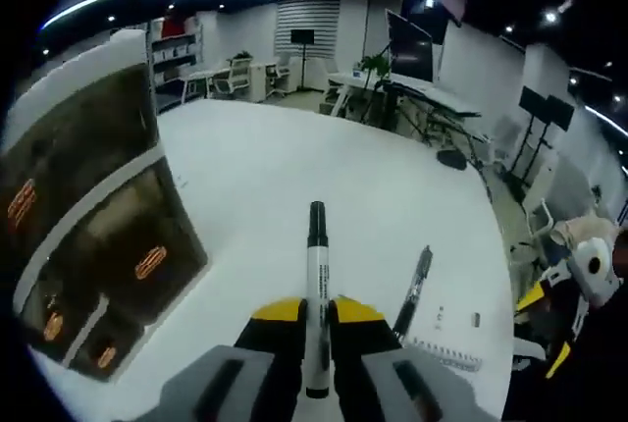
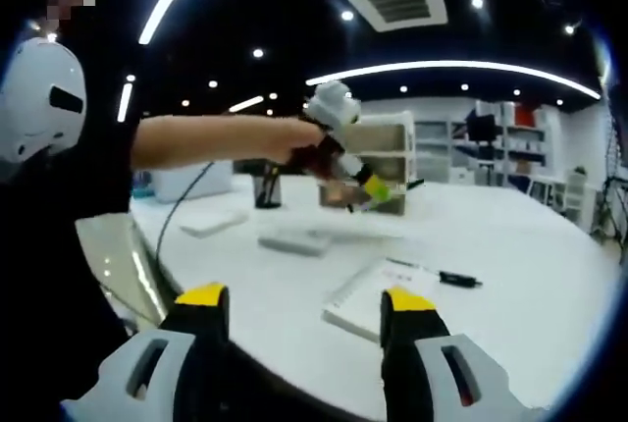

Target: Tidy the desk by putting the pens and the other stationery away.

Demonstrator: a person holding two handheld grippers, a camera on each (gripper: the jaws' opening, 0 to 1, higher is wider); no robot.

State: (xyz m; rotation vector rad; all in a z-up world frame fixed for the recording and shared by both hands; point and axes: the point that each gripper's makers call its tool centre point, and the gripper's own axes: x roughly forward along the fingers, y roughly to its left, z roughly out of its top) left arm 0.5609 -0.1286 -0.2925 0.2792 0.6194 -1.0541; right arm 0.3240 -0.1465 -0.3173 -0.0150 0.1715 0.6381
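My left gripper (image 1: 316, 312) is shut on a white marker (image 1: 316, 275) with a black cap, held above the white desk (image 1: 294, 167). A black pen (image 1: 414, 287) lies on the desk just right of it, beside a spiral notebook (image 1: 446, 351). In the right gripper view my right gripper (image 2: 304, 312) stands open and empty near the desk's edge. Ahead of it lie the notebook (image 2: 378, 299) and the black pen (image 2: 444, 276). Farther back, a person's hand holds the left gripper (image 2: 373, 186) above the desk.
A drawer organiser (image 1: 93, 236) stands at the left of the desk, also seen at the back (image 2: 383, 157). A black pen cup (image 2: 267, 189), a flat grey case (image 2: 294, 241) and a white pad (image 2: 216, 223) sit on the desk. The person's body (image 2: 59, 196) is at left.
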